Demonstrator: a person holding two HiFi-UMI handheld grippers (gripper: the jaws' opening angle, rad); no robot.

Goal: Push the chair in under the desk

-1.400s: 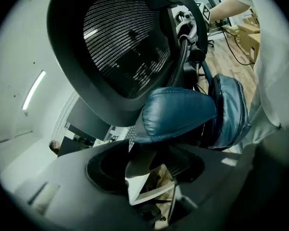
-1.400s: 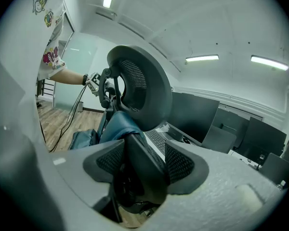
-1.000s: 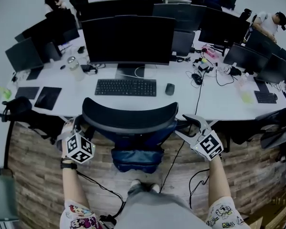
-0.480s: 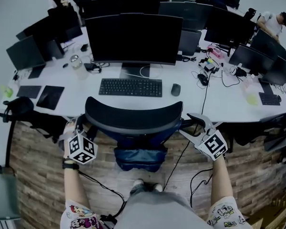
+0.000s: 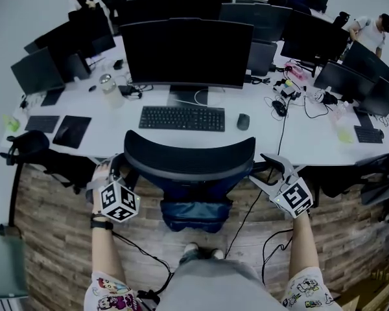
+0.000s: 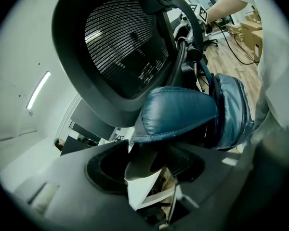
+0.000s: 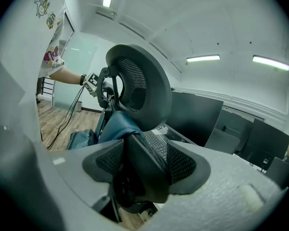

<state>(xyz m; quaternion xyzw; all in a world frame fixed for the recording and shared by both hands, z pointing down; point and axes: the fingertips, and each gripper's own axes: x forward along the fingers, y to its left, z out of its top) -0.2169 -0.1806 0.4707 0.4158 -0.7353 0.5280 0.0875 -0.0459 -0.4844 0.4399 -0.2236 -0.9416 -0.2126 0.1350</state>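
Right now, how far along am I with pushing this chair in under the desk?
Done: the right gripper is clamped on the chair's armrest and the left gripper is at its other side. In hand: the push itself. Left: the backrest only reaches the desk edge and the blue cushion sits over the floor, so push further.

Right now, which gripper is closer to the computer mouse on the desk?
Right. The right gripper sits just beyond the desk edge from the mouse; the left gripper is across the chair, farther off.
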